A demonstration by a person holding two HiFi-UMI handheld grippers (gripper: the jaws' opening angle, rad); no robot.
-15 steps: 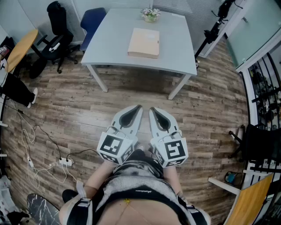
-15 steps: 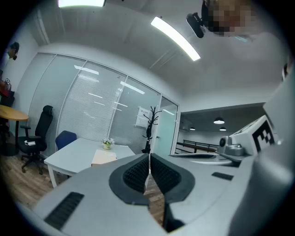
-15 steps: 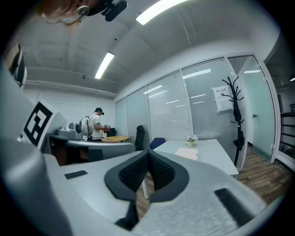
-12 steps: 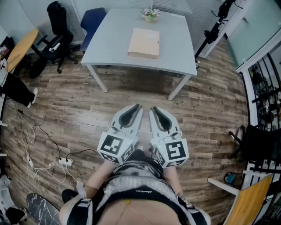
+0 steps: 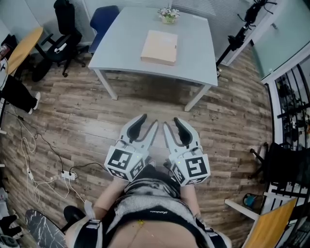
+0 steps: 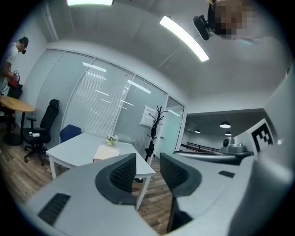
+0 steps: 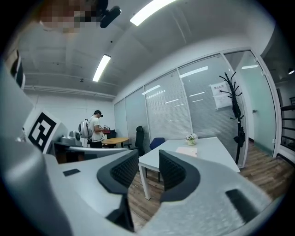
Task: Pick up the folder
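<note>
The tan folder [image 5: 158, 47] lies flat on the pale grey table [image 5: 126, 53], far ahead of both grippers. I also see the folder [image 6: 105, 153] small in the left gripper view and the folder [image 7: 186, 151] in the right gripper view. My left gripper [image 5: 147, 124] and right gripper [image 5: 173, 124] are held side by side over the wooden floor, close to the person's body, pointing toward the table. Both stand open with a narrow gap and nothing between the pads. The left gripper [image 6: 147, 168] and right gripper [image 7: 148, 168] show empty jaws.
A small flower pot [image 5: 168, 15] stands at the table's far edge. A black office chair [image 5: 62, 34] and a blue chair [image 5: 103, 20] sit at the left. A stand [image 5: 240, 29] is right of the table. Cables and a power strip [image 5: 68, 175] lie on the floor at left. A person [image 7: 95, 131] stands in the background.
Both grippers' jaws have spread apart from nearly shut. The grippers have edged slightly forward and the head view has shifted a little.
</note>
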